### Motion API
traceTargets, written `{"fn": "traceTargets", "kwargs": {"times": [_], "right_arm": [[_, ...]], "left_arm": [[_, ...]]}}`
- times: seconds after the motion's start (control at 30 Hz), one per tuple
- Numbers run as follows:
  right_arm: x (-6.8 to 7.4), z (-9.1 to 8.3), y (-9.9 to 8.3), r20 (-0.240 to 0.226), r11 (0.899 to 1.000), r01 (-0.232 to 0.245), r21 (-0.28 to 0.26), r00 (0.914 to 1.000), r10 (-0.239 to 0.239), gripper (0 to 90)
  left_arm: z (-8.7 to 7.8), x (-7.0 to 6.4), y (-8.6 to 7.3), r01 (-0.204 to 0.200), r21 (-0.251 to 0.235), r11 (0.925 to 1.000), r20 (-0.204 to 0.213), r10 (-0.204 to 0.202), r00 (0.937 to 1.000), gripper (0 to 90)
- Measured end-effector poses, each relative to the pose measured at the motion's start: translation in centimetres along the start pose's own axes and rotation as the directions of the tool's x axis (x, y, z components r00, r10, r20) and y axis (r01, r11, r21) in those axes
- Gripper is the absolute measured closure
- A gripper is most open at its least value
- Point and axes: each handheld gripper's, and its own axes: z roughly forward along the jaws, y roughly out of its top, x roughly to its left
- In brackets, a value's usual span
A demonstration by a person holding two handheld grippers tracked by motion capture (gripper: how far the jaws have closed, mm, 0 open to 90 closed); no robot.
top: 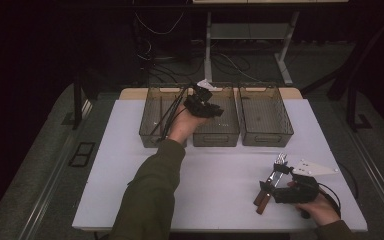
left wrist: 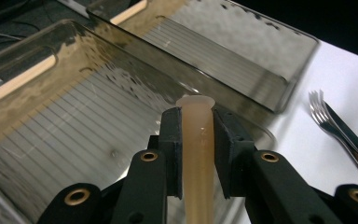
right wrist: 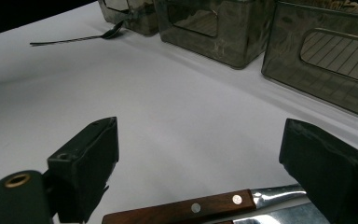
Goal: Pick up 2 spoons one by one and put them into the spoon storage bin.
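My left gripper (top: 203,106) hangs over the middle smoky bin (top: 216,138), shut on a tan utensil handle (left wrist: 198,154) that stands up between its jaws. The bin's ribbed floor (left wrist: 74,121) lies just beneath. My right gripper (top: 290,189) rests low at the table's front right, open (right wrist: 205,140), right over a wooden-handled knife (right wrist: 186,207). Wooden-handled cutlery (top: 261,196) and a fork (top: 280,160) lie beside it. The fork (left wrist: 328,119) also appears on the white table past the bins.
Three smoky bins stand in a row at the back: left (top: 149,131), middle, and right (top: 267,138). A spoon (right wrist: 74,37) lies on the table by the far bin's corner. Cables trail over the left bin. The white tabletop (top: 220,175) spreads in front.
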Motion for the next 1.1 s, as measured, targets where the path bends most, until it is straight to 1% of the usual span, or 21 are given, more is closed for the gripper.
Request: {"fn": "traceTargets", "kwargs": {"times": [0.1,0.13,0.2,0.27,0.33,0.37,0.4,0.43,0.47,0.53,0.6,0.63,0.7,0.73,0.77,0.83,0.87,0.93,1.0,1.03,1.1], "right_arm": [[0.0,0.0,0.0,-0.003,1.000,0.007,0.004,1.0000,-0.007,12.0],[0.0,0.0,0.0,-0.003,1.000,0.011,0.001,0.9999,-0.011,12.0],[0.1,0.0,0.0,-0.006,1.000,0.014,0.004,0.9999,-0.014,12.0],[0.1,0.1,0.0,-0.006,1.000,0.012,0.006,0.9999,-0.012,12.0],[0.1,0.0,0.0,-0.008,1.000,0.012,0.005,0.9999,-0.012,12.0],[0.1,0.0,0.0,-0.008,1.000,0.010,0.001,0.9999,-0.010,12.0],[0.1,0.0,0.0,-0.010,1.000,0.009,0.001,0.9999,-0.009,12.0],[0.1,-0.1,0.1,-0.011,1.000,0.011,0.003,0.9999,-0.011,12.0],[0.1,-0.1,0.1,-0.013,1.000,0.011,0.003,0.9999,-0.011,12.0],[0.1,-0.1,0.1,-0.016,1.000,0.011,0.001,0.9998,-0.011,12.0],[0.1,0.0,0.0,-0.015,1.000,0.010,-0.002,0.9998,-0.010,12.0],[0.1,0.0,0.1,-0.013,1.000,0.012,0.004,0.9998,-0.012,12.0],[0.1,0.1,0.0,-0.012,1.000,0.015,0.004,0.9998,-0.015,12.0],[0.1,0.1,0.1,-0.016,1.000,0.013,0.009,0.9998,-0.013,12.0],[0.1,0.1,0.1,-0.015,1.000,0.014,0.008,0.9998,-0.014,12.0],[0.2,0.3,0.0,-0.016,1.000,0.014,0.006,0.9998,-0.014,12.0],[0.2,0.3,0.0,-0.016,1.000,0.012,0.010,0.9998,-0.011,12.0],[0.2,0.3,0.0,-0.016,1.000,0.013,0.012,0.9998,-0.013,12.0],[0.2,0.2,0.0,-0.012,1.000,0.011,0.008,0.9999,-0.011,12.0],[0.2,0.2,-0.1,-0.011,1.000,0.010,0.010,0.9999,-0.010,12.0],[0.1,0.2,-0.1,-0.009,1.000,0.005,0.011,1.0000,-0.004,12.0]], "left_arm": [[1.1,0.6,0.4,0.020,0.003,0.9998,-0.010,-0.020,0.9997,73.5],[1.4,0.8,0.4,0.020,0.009,0.9998,-0.011,-0.020,0.9997,73.5],[2.4,0.8,0.4,0.034,0.007,0.9994,-0.019,-0.034,0.9992,73.5],[3.2,1.0,0.3,0.038,0.033,0.9987,-0.023,-0.038,0.9990,73.5],[4.2,1.0,0.0,0.054,0.034,0.9979,-0.021,-0.054,0.9983,73.3],[4.5,1.1,-0.2,0.044,0.053,0.9976,-0.020,-0.043,0.9989,72.9],[4.8,1.1,-0.3,0.045,0.055,0.9975,-0.023,-0.044,0.9988,72.0],[4.9,1.2,-0.4,0.052,0.053,0.9972,-0.023,-0.051,0.9984,65.6],[5.0,1.1,-0.4,0.069,0.038,0.9969,-0.016,-0.069,0.9975,60.1],[4.8,1.1,-0.5,0.055,0.045,0.9974,-0.026,-0.054,0.9982,53.0],[4.4,1.1,-0.5,0.061,0.032,0.9976,-0.026,-0.060,0.9978,49.1],[4.0,1.1,-0.6,0.047,0.034,0.9983,-0.022,-0.046,0.9987,47.9],[3.5,1.0,-0.7,0.053,0.016,0.9985,-0.014,-0.053,0.9985,46.9],[3.1,1.0,-0.7,0.037,0.027,0.9990,-0.011,-0.036,0.9993,46.7],[2.9,0.8,-0.8,0.042,0.016,0.9990,-0.008,-0.042,0.9991,45.5],[2.1,0.6,-1.0,0.008,0.032,0.9994,-0.002,-0.008,1.0000,43.5],[1.8,0.5,-1.2,0.001,0.032,0.9995,0.000,-0.001,1.0000,41.9],[1.3,0.0,-1.6,0.019,0.001,0.9998,0.007,-0.019,0.9998,40.4],[0.8,-0.1,-2.1,0.015,-0.005,0.9999,0.018,-0.015,0.9997,39.4],[0.7,-0.4,-2.3,0.025,-0.017,0.9995,0.024,-0.024,0.9994,38.8],[0.3,-0.7,-2.7,0.003,-0.014,0.9999,0.026,-0.003,0.9997,37.3]]}}
